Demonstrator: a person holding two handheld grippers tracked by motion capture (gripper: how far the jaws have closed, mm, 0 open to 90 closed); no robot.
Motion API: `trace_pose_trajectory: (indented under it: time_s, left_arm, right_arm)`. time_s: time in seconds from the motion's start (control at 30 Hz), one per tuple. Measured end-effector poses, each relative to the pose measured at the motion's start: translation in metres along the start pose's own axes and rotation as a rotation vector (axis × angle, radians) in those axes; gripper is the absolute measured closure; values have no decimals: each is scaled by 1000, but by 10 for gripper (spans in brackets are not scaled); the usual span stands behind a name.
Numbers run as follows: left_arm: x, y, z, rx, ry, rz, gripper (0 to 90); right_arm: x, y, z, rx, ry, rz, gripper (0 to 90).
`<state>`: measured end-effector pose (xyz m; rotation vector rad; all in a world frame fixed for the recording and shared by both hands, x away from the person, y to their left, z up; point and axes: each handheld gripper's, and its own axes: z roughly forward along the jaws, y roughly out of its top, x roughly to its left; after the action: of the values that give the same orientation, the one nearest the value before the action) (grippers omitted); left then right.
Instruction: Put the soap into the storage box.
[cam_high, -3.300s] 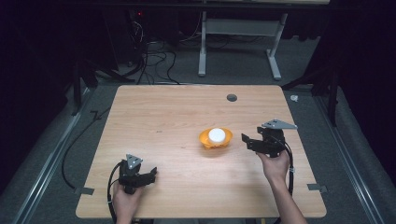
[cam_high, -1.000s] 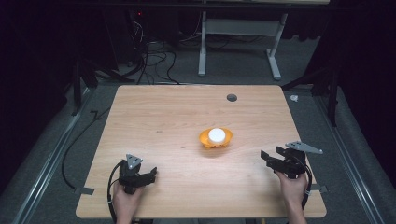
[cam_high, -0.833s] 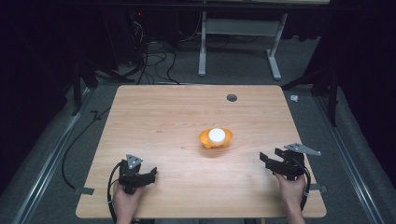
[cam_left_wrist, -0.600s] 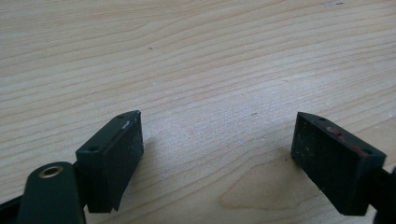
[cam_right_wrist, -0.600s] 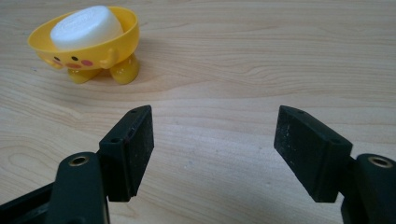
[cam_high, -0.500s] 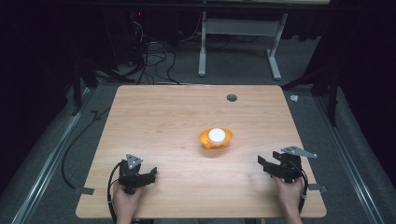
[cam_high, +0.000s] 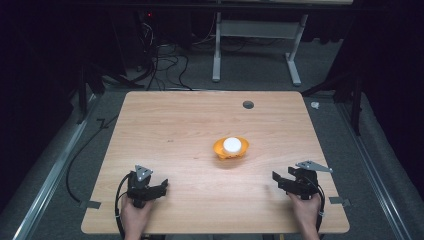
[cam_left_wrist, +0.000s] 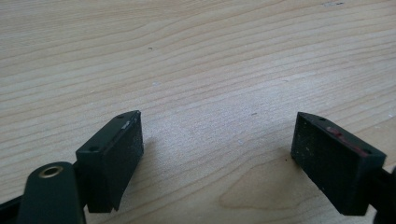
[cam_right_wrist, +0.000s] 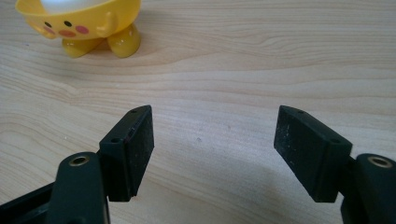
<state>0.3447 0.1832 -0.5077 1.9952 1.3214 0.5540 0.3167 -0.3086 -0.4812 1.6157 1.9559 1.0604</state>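
A yellow chick-faced bowl (cam_high: 231, 150) stands on little feet right of the table's middle, with a white round thing (cam_high: 231, 144) inside it. In the right gripper view the bowl (cam_right_wrist: 88, 28) sits at the top left, well beyond the jaws. My right gripper (cam_high: 276, 179) rests low near the front right corner. Its jaws stand apart over bare wood (cam_right_wrist: 212, 135), so it is open, with nothing between them. My left gripper (cam_high: 162, 186) lies near the front left edge. It is also open over bare wood (cam_left_wrist: 217, 140).
The wooden table (cam_high: 165, 130) has a round cable hole (cam_high: 248, 104) at the back right. Grey tape marks (cam_high: 90, 204) sit at the front corners. Behind the table are a white desk frame (cam_high: 255, 30) and floor cables (cam_high: 160, 65).
The right gripper has drawn back from beside the bowl to the front right corner, and in the last second sank slightly and shifted left. The left gripper has stayed still.
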Motion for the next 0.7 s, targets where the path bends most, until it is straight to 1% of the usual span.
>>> trace_pose_trajectory:
  time_s: [0.33,0.43,0.7]
  left_arm:
    - [0,0,0,0,0,0,173]
    - [0,0,0,0,0,0,174]
    - [0,0,0,0,0,0,174]
  right_arm:
    - [4,-9,7,26,-18,-22,296]
    - [7,-11,9,35,-29,-48,295]
    - [12,-15,15,51,-46,-75,294]
